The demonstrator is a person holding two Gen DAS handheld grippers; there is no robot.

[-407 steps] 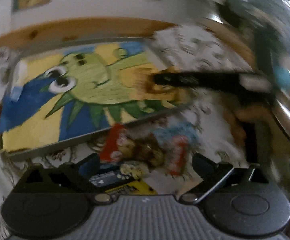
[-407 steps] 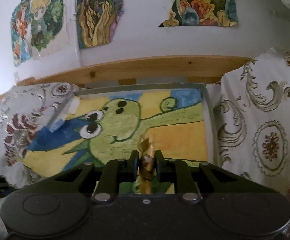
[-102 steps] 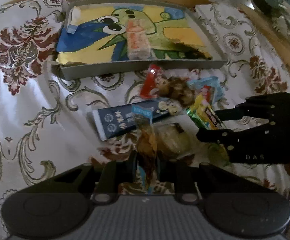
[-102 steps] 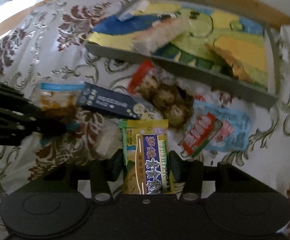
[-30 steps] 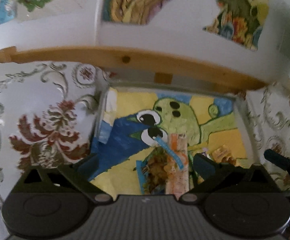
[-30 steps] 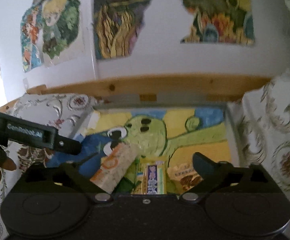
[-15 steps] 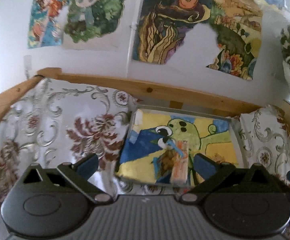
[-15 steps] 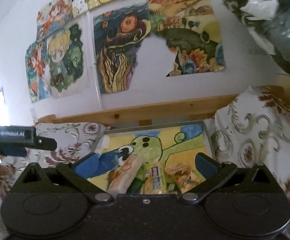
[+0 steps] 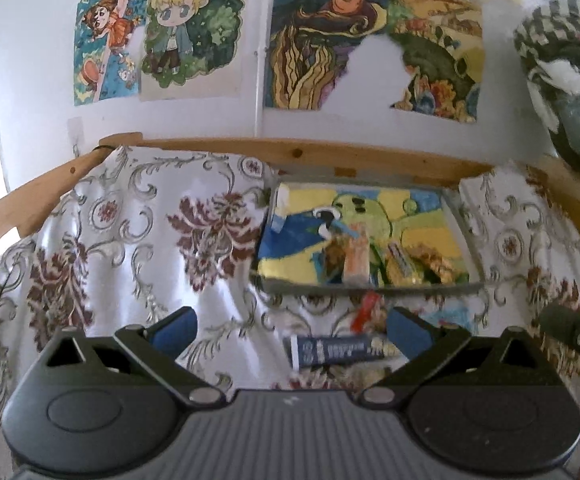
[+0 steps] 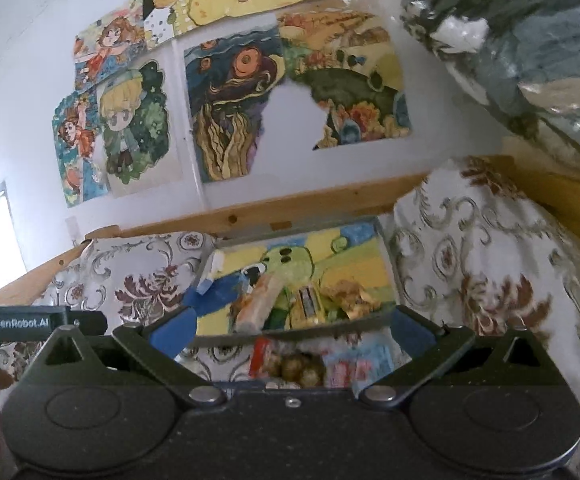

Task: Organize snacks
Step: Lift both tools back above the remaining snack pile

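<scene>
The dark blue snack bar (image 9: pixel 336 350) lies flat on the flowered cloth (image 9: pixel 130 240), its long side running left to right, just ahead of the left claw (image 9: pixel 292 330) and a little toward that claw's right finger. It sits across the gap between the fingers, so my guess is the claw needs to turn or come down over the bar's narrow width. The left claw is spread wide and holds nothing. Past the bar, the red pack of round chocolates (image 10: pixel 286 362) and a pale blue packet (image 10: pixel 356 364) lie nearer the right claw (image 10: pixel 292 330), which is also wide apart and empty. Beyond them is the tray (image 9: pixel 370 286) with several snacks already in it.
</scene>
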